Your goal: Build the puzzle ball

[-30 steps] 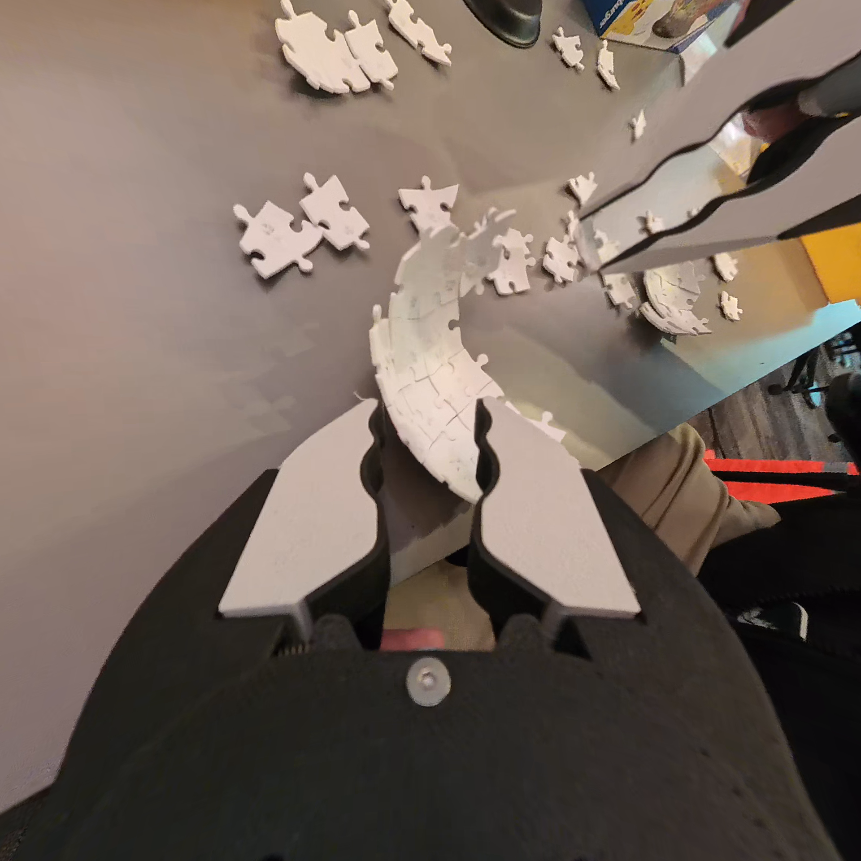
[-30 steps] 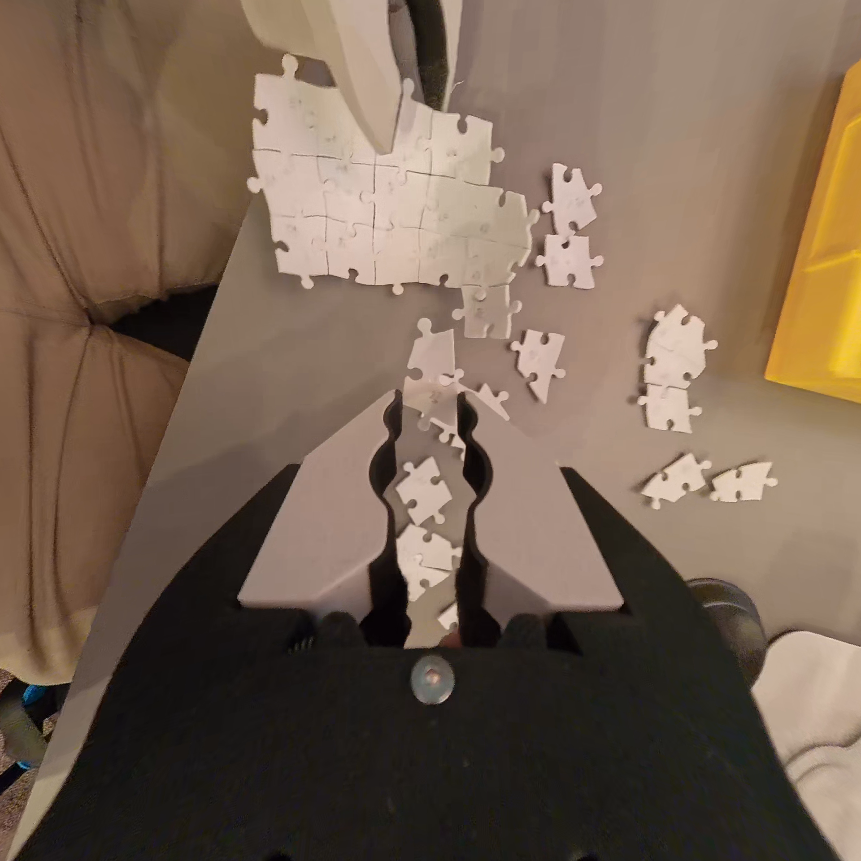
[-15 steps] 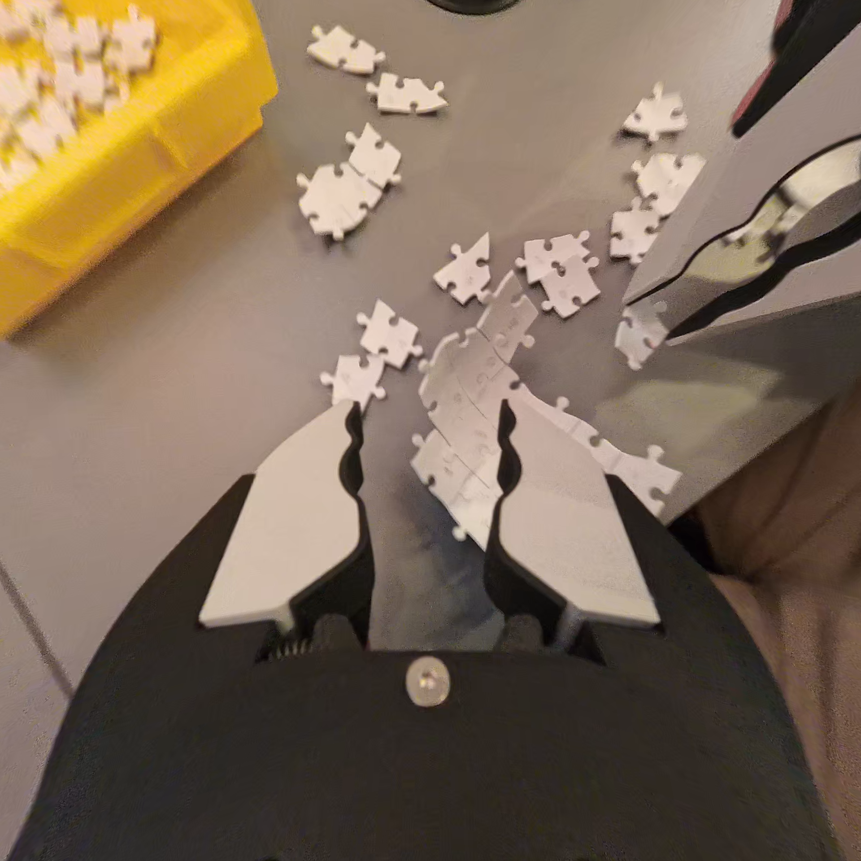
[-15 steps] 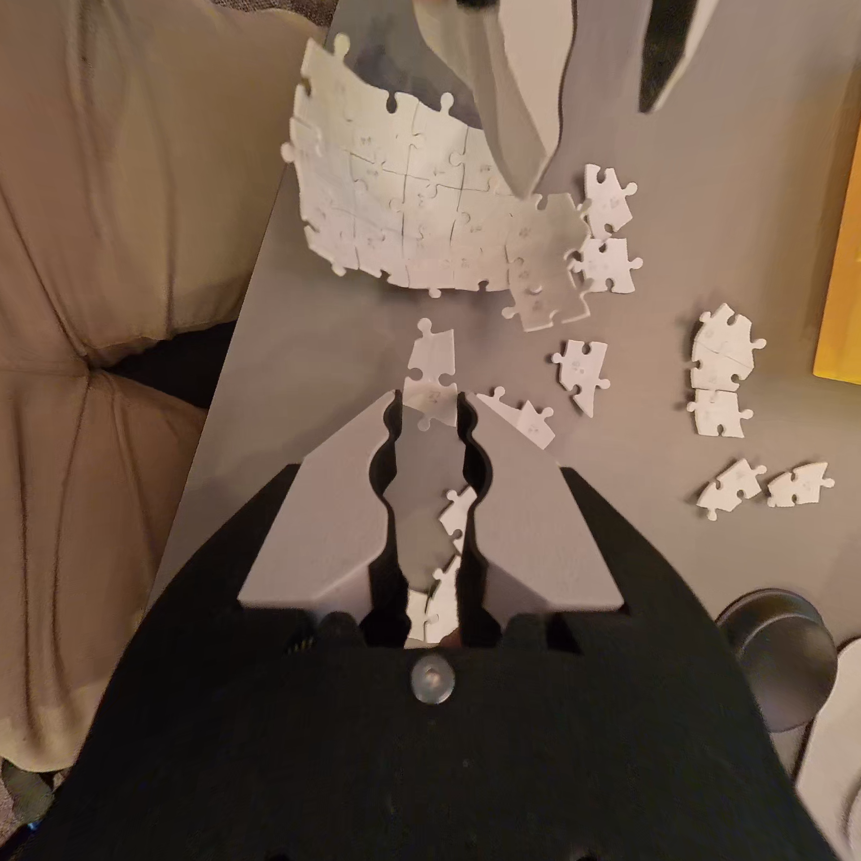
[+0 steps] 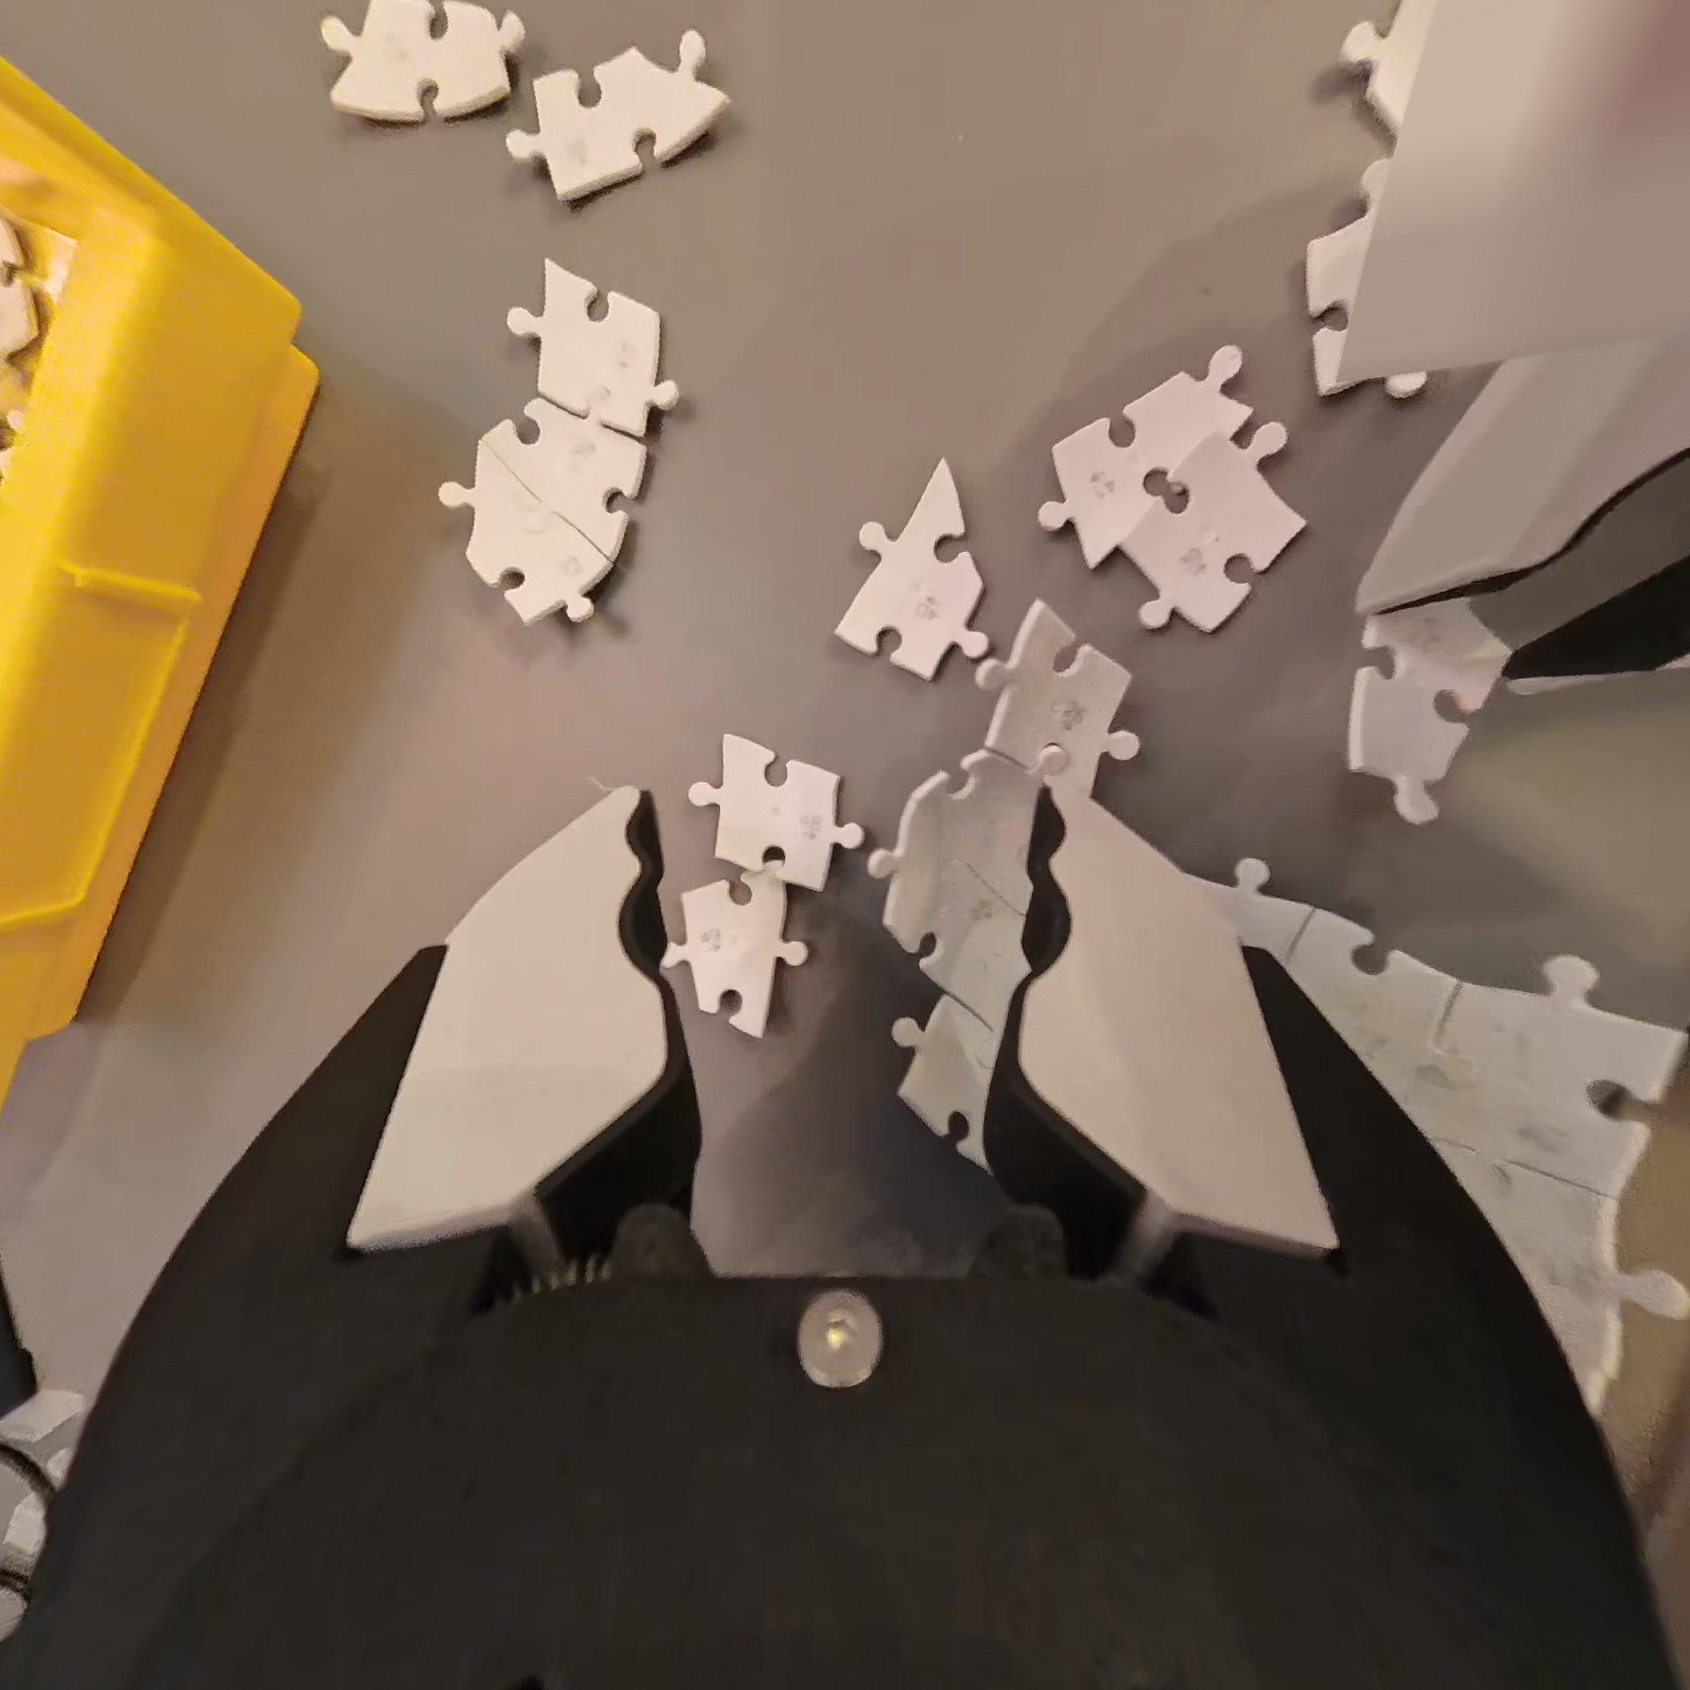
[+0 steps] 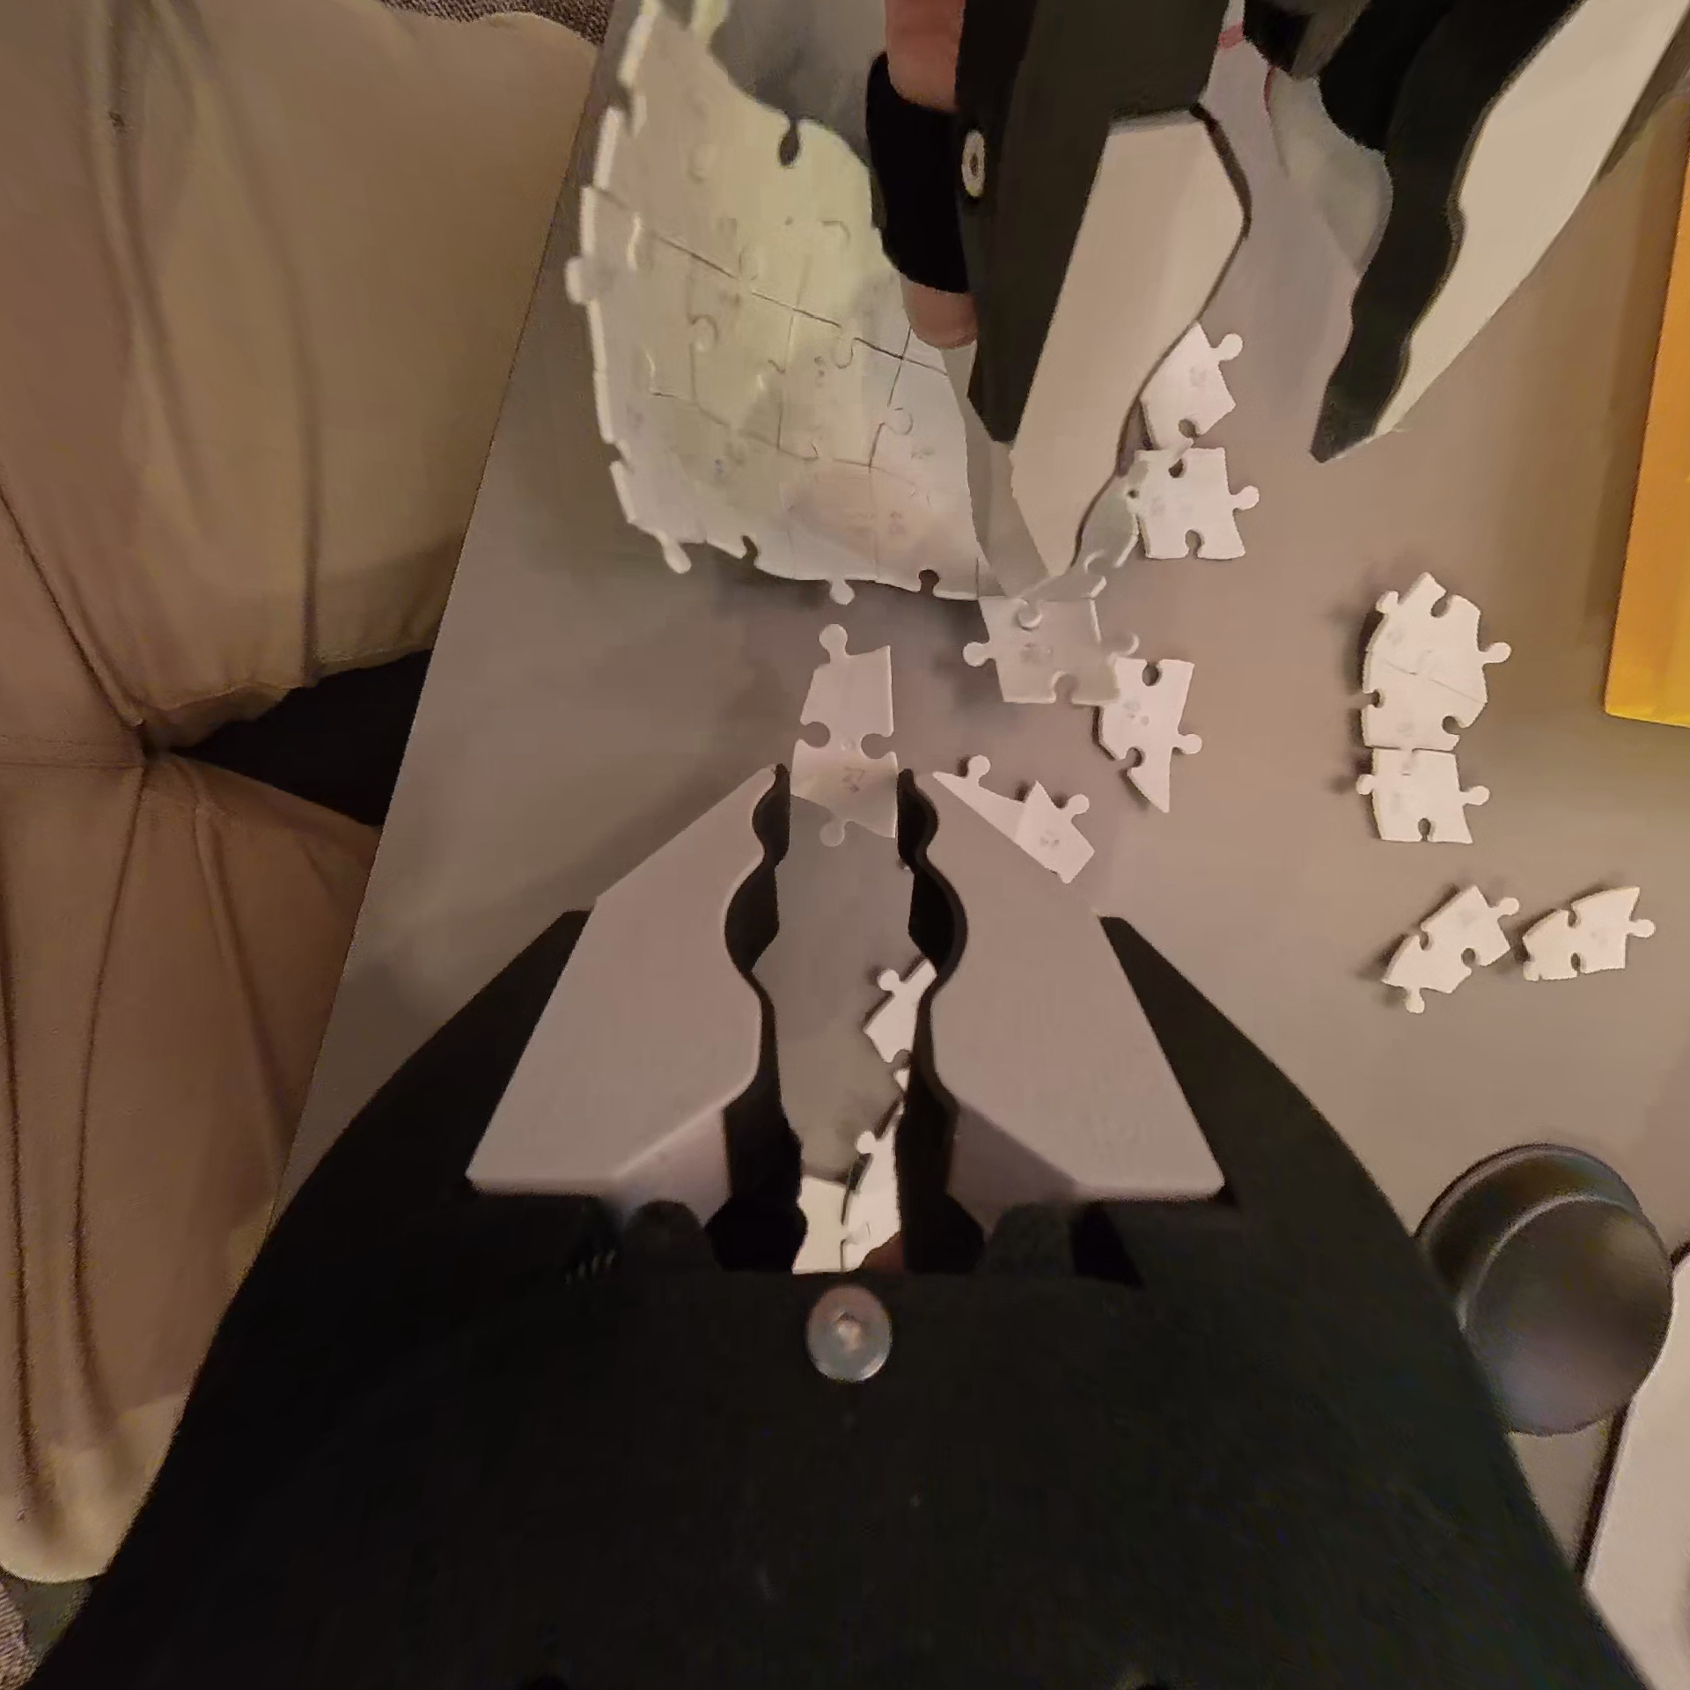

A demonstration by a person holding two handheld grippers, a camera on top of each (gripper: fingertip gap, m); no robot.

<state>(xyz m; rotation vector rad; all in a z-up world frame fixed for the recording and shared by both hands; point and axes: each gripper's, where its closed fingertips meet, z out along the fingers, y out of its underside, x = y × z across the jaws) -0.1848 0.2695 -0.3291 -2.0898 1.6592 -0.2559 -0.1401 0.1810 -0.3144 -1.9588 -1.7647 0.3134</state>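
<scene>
The assembled curved white puzzle section (image 5: pixel 960 924) rests near the grey table's edge, touching the inside of my left gripper's right finger. It also shows in the right wrist view (image 6: pixel 759 366). My left gripper (image 5: pixel 841 800) is wide open and holds nothing; it appears at the top of the right wrist view (image 6: pixel 1171 439). My right gripper (image 6: pixel 841 777) is shut on a joined pair of white pieces (image 6: pixel 846 732) at its tips. It enters the left wrist view at the upper right (image 5: pixel 1427 585), the pair (image 5: pixel 1408 722) hanging below it. Several loose white pieces (image 5: pixel 777 814) lie scattered on the table.
A yellow bin (image 5: pixel 110 549) with more pieces stands left of my left gripper, and shows at the right edge of the right wrist view (image 6: pixel 1646 411). A dark round knob-like object (image 6: pixel 1545 1280) sits at the lower right. Beige cushions (image 6: pixel 183 549) lie beyond the table edge. From either gripper's tips it is about 25 cm to the dark round knob-like object (image 6: pixel 1545 1280).
My left gripper let go of the curved section, opened wide and swung down over the loose pieces. My right gripper kept the joined pair and moved closer to the section.
</scene>
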